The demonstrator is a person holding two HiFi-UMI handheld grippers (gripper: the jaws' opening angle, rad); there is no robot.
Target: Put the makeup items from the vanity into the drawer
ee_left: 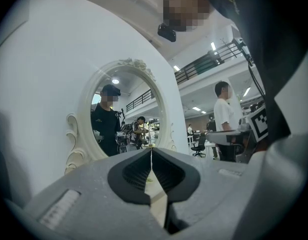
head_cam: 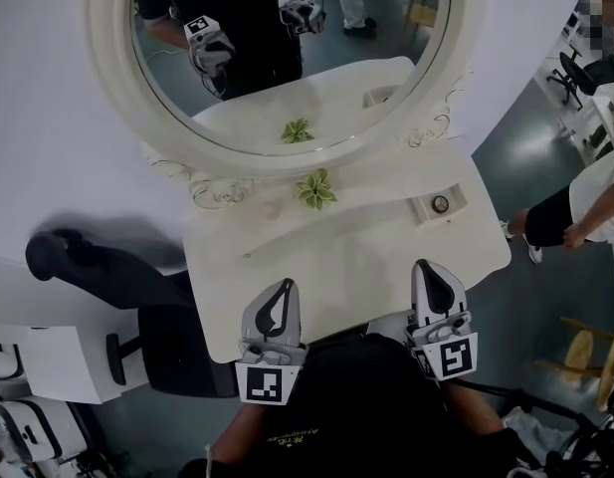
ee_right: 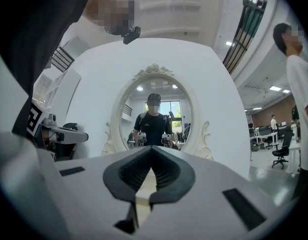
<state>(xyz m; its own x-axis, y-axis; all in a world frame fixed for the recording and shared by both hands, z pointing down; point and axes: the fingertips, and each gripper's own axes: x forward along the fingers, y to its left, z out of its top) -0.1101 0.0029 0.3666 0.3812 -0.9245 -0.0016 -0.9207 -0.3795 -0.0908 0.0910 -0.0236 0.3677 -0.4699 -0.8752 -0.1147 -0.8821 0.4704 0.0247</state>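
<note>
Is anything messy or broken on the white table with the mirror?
No, nothing stands out. A green leafy ornament sits by the mirror, and a small round thing lies in the little tray on the right. No spills or cracks show.

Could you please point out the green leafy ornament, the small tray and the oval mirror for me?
green leafy ornament (head_cam: 315,189), head view, its centre.
small tray (head_cam: 421,210), head view, left rim.
oval mirror (head_cam: 110,28), head view, left frame.
</note>
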